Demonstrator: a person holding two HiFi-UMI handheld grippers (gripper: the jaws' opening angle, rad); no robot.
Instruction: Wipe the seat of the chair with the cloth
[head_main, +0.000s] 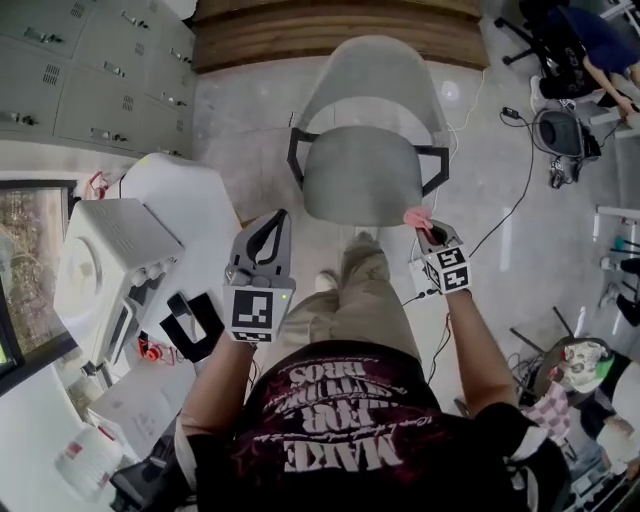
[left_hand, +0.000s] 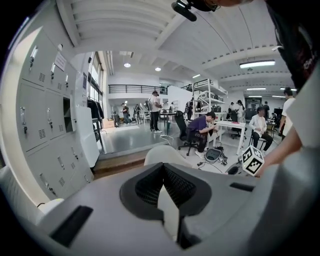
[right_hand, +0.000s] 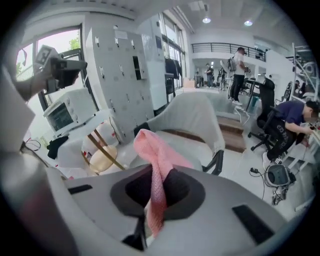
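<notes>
A: Where's the cloth?
B: It's pink, and it's pinched in the right gripper. The jaws are closed tight partway along the strip. In the right gripper view a folded end sticks up and forward past the tips, and the rest trails back between the jaws.
A: And the seat?
B: Grey, with nothing on it that I can see. It lies ahead of the right gripper and a little to its left. From the head view the cloth sits just off the seat's front right corner, and I'd judge it's above the seat, not on it. No contact yet.
A: So the wipe hasn't begun?
B: That's my reading. The move turns on bringing the cloth forward, left and down until the loose end lies on the seat. The cloth's long axis runs along the jaws and points toward the back of the chair.
A: Left gripper?
B: Tips together, nothing between them. It hangs off the seat's front left, a shade further away, so the right hand is the nearer one.
A: Count for me.
B: One cloth, one chair with two black arm brackets, two grippers. Off to the left there's a white machine and grey lockers, both well apart from the chair
</notes>
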